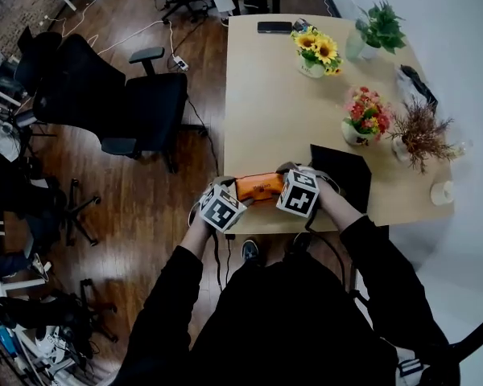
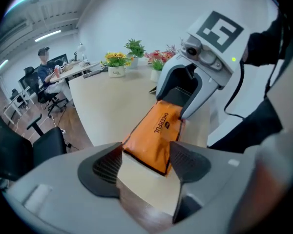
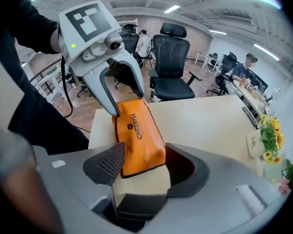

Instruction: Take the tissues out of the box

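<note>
At the near edge of the surface [image 1: 266, 95]: orange tissue pack [image 1: 259, 186] lying flat.
Left gripper [image 2: 146, 158]: jaws wide apart, one end of the pack between them, not clamped.
Right gripper [image 3: 144, 155]: jaws apart around the opposite end, not clamped.

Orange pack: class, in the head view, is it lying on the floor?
No, the orange pack lies on the table, at its near edge.

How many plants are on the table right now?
4: sunflowers, far middle; green plant, far right corner; pink flowers and dried plant, nearer along the right edge. None looks hidden.
</note>
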`<state>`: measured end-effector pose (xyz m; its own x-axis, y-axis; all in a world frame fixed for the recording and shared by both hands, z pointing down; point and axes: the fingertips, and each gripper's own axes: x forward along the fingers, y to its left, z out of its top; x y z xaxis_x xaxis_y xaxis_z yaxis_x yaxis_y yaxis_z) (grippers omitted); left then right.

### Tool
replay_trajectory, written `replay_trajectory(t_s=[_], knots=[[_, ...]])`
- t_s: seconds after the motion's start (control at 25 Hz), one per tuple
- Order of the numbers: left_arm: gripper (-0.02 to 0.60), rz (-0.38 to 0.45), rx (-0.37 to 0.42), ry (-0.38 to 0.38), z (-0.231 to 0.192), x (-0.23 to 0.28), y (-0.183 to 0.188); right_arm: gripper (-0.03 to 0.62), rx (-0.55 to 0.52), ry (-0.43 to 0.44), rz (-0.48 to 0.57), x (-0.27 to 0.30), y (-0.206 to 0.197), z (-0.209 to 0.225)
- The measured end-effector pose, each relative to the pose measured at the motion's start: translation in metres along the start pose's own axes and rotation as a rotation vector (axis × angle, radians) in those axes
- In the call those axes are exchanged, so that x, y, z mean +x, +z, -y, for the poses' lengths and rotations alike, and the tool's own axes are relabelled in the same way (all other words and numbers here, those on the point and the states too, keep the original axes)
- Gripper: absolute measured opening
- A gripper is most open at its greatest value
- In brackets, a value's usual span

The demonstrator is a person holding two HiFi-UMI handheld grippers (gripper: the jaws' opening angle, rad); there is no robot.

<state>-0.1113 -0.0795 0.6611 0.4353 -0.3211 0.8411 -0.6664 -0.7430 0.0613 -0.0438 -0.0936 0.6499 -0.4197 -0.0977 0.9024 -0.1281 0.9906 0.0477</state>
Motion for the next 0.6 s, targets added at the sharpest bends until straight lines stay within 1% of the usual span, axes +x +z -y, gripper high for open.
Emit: replay_trajectory(t_s=[0.04,0.16,0.28,0.36,0.44,0.48,0.6], knots=[[0.297,0.005,-0.039,0.003,0.0,-0.004,-0.007,0.264,0.007,-0.009,0.006,-0.003,-0.002,0.0],[0.298,0.047,-0.129,0.011,0.001,-0.016,-0.018,0.264,0.046,-0.039,0.031,-0.02,-0.013,0.004],[0.296,0.119,-0.21,0.034,0.003,-0.034,-0.017,0.261,0.1,-0.09,0.083,-0.046,-0.021,0.014],[0.295,0.181,-0.248,0.074,0.003,-0.049,-0.012,0.246,0.161,-0.137,0.137,-0.066,-0.024,0.022],[0.291,0.268,-0.274,0.118,0.006,-0.068,-0.001,0.214,0.264,-0.197,0.222,-0.09,-0.027,0.032],[0.283,0.319,-0.286,0.134,0.009,-0.078,0.007,0.191,0.333,-0.231,0.282,-0.104,-0.028,0.038],[0.245,0.464,-0.297,0.146,0.025,-0.106,0.034,0.114,0.586,-0.327,0.498,-0.148,-0.036,0.053]])
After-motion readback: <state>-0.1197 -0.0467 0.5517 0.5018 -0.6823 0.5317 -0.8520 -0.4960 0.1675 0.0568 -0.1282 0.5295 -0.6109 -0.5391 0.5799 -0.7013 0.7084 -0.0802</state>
